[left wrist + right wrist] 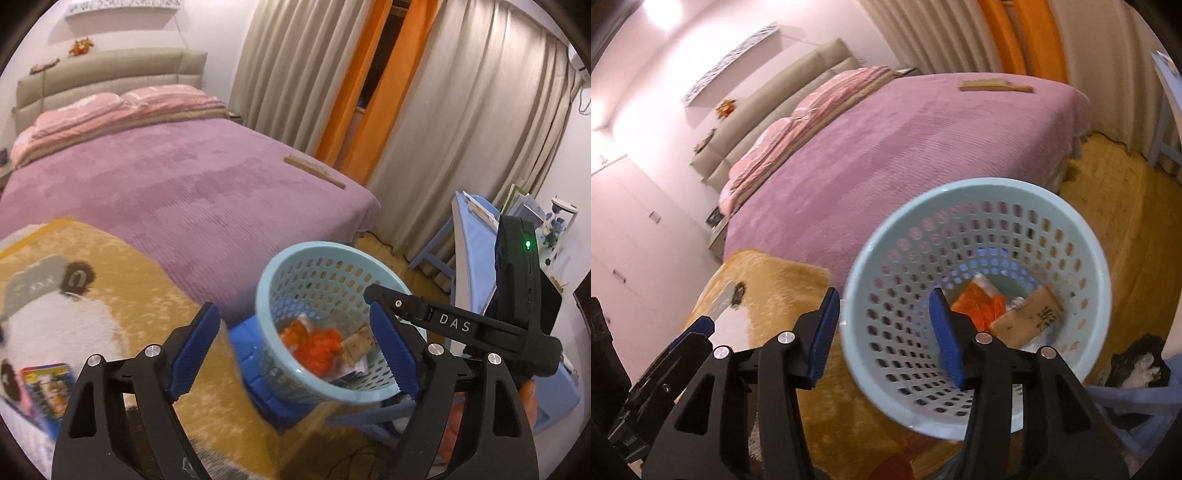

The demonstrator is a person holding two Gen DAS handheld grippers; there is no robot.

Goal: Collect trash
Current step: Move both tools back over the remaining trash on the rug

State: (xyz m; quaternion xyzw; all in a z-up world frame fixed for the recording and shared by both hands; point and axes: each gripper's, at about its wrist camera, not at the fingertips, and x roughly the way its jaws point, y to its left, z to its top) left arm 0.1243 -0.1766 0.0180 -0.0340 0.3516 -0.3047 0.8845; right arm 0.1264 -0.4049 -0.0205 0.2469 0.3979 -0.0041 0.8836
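My left gripper [295, 354] is spread wide, nothing between the pads. My right gripper [882, 332] is parted too, straddling the near wall of the bin [975, 192], pads not pressing. Bin at one o'clock, trash [982, 306] on its bottom (orange scraps, a brown card). Beyond, at twelve, the bed [192, 184], a wooden stick [314, 171] on it.

Bedroom interior. A bed [177, 177] with mauve cover, pink pillows [110, 107] and padded beige headboard [110, 70] stands against a pale wall. Beige curtains [461, 110] flank an orange drape [369, 92] behind the bed's far side. A yellow plush rug [768, 291] adjoins the bed's near edge on the wooden floor [1119, 206]. White wardrobe doors [635, 229] line the left wall.
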